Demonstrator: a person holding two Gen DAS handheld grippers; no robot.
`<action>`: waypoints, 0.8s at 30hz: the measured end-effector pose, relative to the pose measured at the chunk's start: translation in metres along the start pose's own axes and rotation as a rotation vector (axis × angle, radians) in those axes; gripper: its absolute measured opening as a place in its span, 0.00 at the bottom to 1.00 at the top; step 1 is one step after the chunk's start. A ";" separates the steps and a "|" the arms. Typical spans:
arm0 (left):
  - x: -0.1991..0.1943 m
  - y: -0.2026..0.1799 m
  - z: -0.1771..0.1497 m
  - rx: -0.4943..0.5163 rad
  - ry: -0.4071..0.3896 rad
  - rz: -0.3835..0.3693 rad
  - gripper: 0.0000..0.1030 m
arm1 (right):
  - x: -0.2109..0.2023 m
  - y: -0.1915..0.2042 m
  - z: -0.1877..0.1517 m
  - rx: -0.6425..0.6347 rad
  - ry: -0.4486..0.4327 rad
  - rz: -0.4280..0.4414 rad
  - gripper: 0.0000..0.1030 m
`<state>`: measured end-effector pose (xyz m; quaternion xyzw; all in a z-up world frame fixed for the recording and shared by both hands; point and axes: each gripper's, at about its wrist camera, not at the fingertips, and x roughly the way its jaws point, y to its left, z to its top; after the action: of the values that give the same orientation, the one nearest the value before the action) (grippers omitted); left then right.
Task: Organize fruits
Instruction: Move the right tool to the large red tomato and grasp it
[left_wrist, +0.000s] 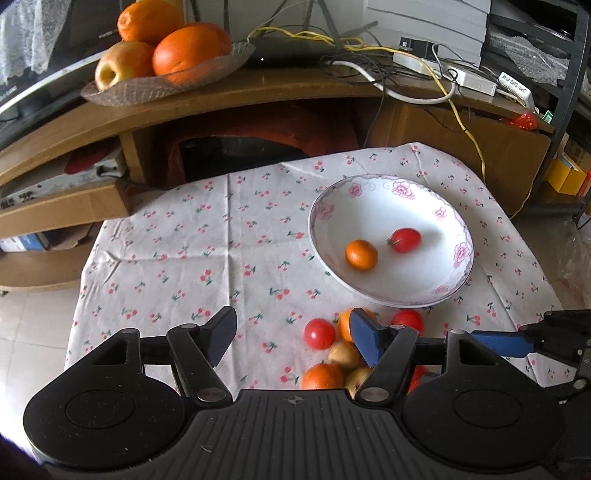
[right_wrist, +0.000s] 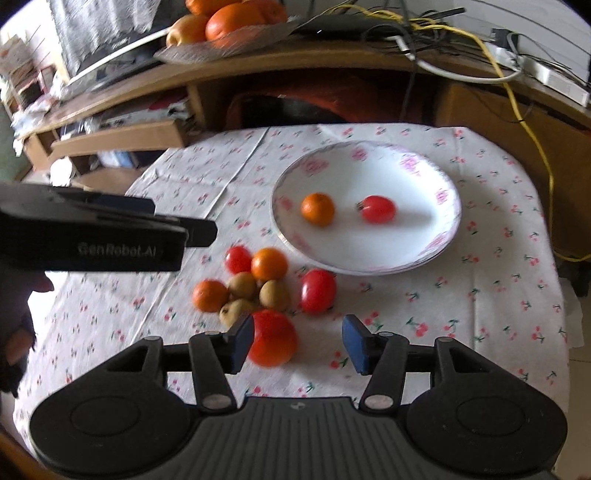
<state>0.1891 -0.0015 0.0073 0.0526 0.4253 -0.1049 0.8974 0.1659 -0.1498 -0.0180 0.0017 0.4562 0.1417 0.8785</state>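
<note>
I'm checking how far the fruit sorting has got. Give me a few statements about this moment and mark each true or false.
1. The white plate holds one small orange and one red tomato. True.
2. The right gripper is shut on a tomato. False: its jaws stand open and hold nothing; a large red tomato lies on the cloth by one finger.
3. A cluster of fruit lies on the cherry-print tablecloth outside the plate. True.
4. The left gripper carries an orange. False: it is open and empty.
5. The plate is stacked with apples. False: the apple sits in a dish on the wooden shelf.
</note>
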 end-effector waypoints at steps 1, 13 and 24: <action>-0.001 0.001 -0.001 0.000 0.002 -0.002 0.72 | 0.001 0.002 0.000 -0.007 0.006 0.002 0.51; 0.001 0.009 -0.011 0.038 0.037 -0.032 0.78 | 0.036 0.016 -0.005 -0.085 0.091 0.018 0.56; 0.014 0.010 -0.019 0.054 0.084 -0.047 0.75 | 0.044 0.018 -0.006 -0.070 0.106 0.008 0.40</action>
<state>0.1858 0.0101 -0.0155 0.0710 0.4606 -0.1352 0.8744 0.1807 -0.1218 -0.0540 -0.0345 0.4971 0.1610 0.8519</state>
